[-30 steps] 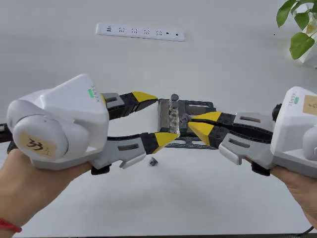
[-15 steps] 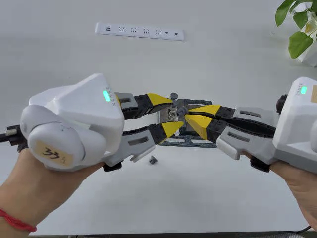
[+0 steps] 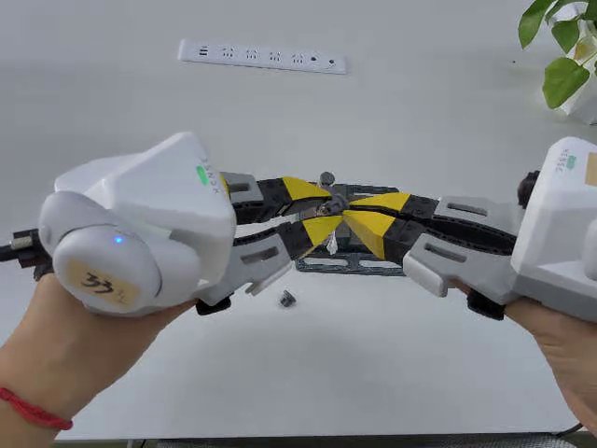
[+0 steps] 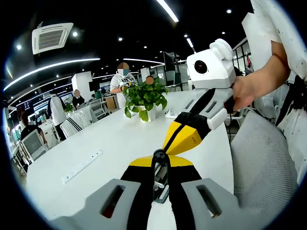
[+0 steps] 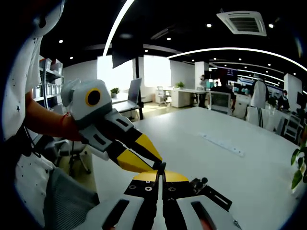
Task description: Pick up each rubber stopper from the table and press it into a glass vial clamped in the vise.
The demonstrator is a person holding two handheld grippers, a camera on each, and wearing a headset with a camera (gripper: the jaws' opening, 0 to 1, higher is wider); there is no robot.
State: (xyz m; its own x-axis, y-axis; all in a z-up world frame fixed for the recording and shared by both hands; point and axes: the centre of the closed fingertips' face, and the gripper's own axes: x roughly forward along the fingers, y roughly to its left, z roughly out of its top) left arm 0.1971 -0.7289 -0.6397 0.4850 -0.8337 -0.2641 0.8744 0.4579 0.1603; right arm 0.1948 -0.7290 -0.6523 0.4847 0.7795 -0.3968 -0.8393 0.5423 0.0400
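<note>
Over the vise (image 3: 359, 265), my left gripper (image 3: 328, 211) was closed down on a glass vial (image 4: 161, 181). Right gripper (image 5: 160, 172) was pinched shut on a rubber stopper (image 4: 160, 156) at the vial's mouth. Spare stopper (image 3: 287, 300) lay on the table (image 3: 373, 373) near the vise.

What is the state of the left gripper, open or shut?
Shut: the left gripper has both jaws pressed against the sides of the glass vial, as the left gripper view shows.
</note>
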